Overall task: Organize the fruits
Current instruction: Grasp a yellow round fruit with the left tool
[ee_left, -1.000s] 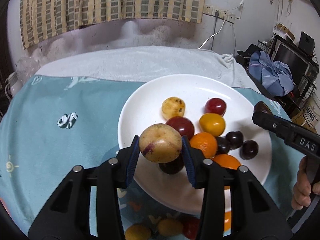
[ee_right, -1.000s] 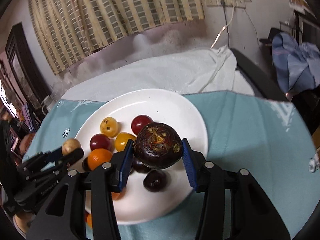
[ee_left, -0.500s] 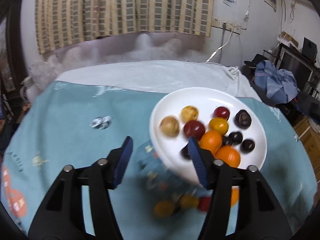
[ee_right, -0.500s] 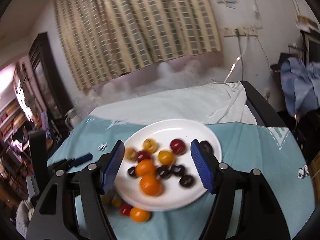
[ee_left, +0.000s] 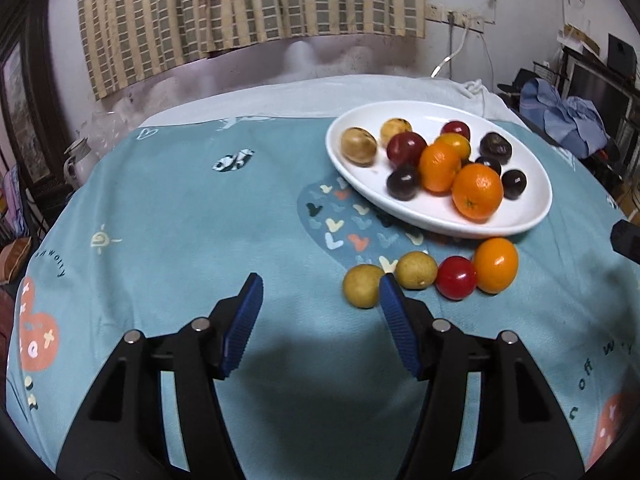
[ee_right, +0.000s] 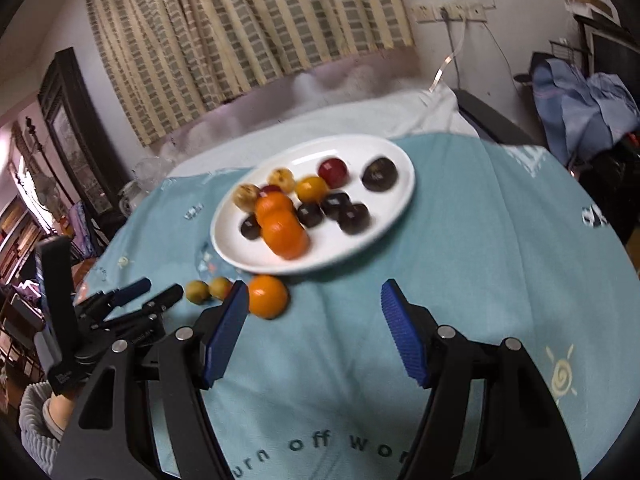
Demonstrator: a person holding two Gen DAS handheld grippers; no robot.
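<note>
Both tongs gape wide, gripping nothing: left tongs [ee_left: 320, 296], right tongs [ee_right: 312, 300]. Ahead and right of the left tongs, the white plate [ee_left: 532, 216] holds eleven fruits: two oranges [ee_left: 478, 190], four dark plums, two red, one yellow-orange, two tan speckled. Four loose fruits [ee_left: 456, 278] sit in a row on the teal tabletop cloth [ee_left: 180, 220] just past the left tongs' right finger: two yellow-green, one red, one orange.
</note>
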